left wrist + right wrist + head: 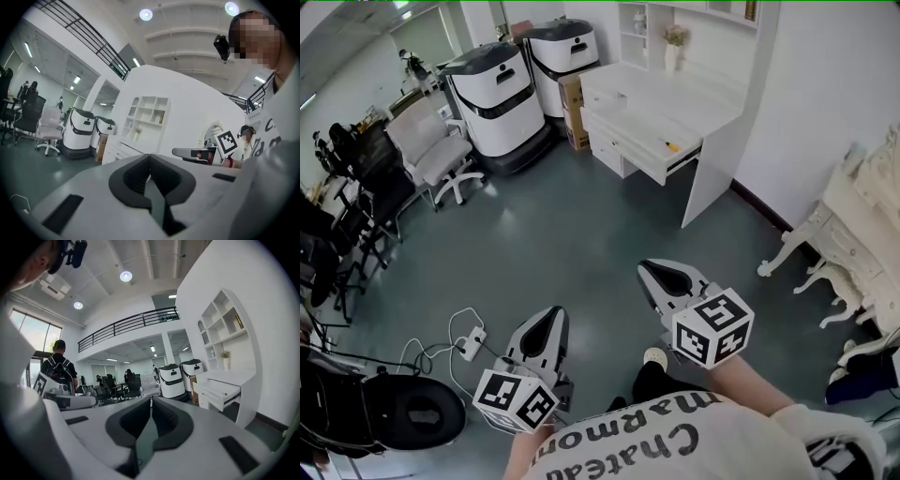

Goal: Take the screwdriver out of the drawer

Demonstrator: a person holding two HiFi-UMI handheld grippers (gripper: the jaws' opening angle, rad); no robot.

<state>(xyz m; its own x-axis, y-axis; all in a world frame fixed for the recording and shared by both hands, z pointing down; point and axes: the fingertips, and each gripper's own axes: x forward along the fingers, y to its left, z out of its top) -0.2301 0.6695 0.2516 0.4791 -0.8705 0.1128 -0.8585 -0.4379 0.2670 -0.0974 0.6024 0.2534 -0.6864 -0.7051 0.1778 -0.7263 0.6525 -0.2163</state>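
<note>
The white desk [661,98] stands across the room, and its drawer [670,150] is pulled open. A small yellow-orange thing [672,145] lies in the drawer; it is too small to tell whether it is the screwdriver. Both grippers hang close to the person's body, far from the desk. My left gripper [546,323] is shut with nothing between its tips, which meet in the left gripper view [150,154]. My right gripper [661,274] is shut and empty too [150,399]. The open drawer [220,394] shows at the right of the right gripper view.
Grey floor [562,253] stretches between me and the desk. Two white machines [502,94] stand left of the desk, with office chairs [431,155] further left. A power strip with cables [469,345] lies near my feet. An ornate white table [848,234] stands at the right.
</note>
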